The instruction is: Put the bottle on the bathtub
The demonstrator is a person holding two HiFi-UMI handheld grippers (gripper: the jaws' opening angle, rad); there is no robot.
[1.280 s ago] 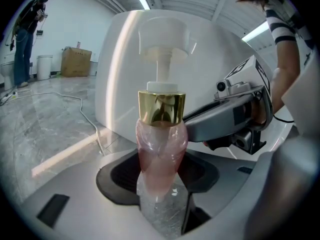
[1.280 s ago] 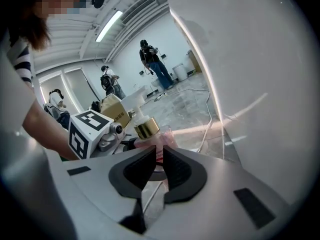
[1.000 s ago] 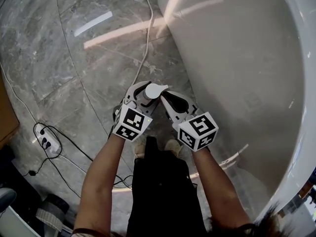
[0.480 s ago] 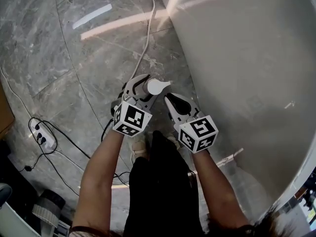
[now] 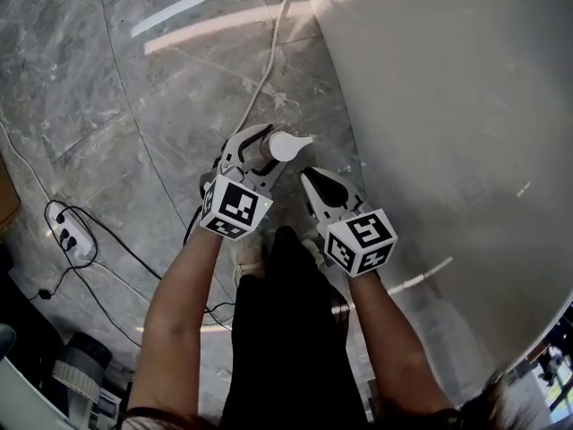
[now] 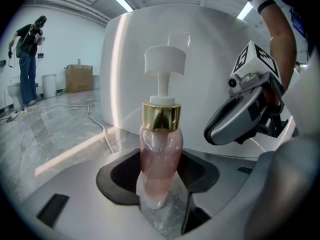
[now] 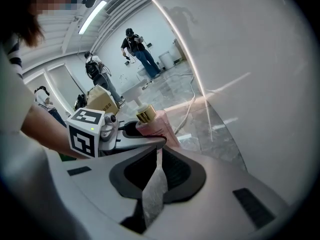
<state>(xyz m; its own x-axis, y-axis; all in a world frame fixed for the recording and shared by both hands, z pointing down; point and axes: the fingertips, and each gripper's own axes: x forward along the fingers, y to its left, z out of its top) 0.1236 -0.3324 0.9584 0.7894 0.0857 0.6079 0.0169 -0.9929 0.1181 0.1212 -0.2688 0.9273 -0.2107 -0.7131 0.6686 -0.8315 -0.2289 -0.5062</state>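
In the head view we see the left gripper [image 5: 253, 155] clamped on the pink bottle [image 5: 285, 146], over the marble floor [image 5: 134, 106] and near the outer wall of the bathtub [image 5: 448, 106]. The right gripper [image 5: 313, 182] hangs close beside the bottle. Compared with a second ago, the pair sits slightly higher in the picture and the tub wall fills more of the right side.

In the left gripper view both pads press the bottle's body, which is upright with its white pump on top.

In the right gripper view we find its jaws together with nothing between them, having just closed a little further. The bottle stands beyond them.
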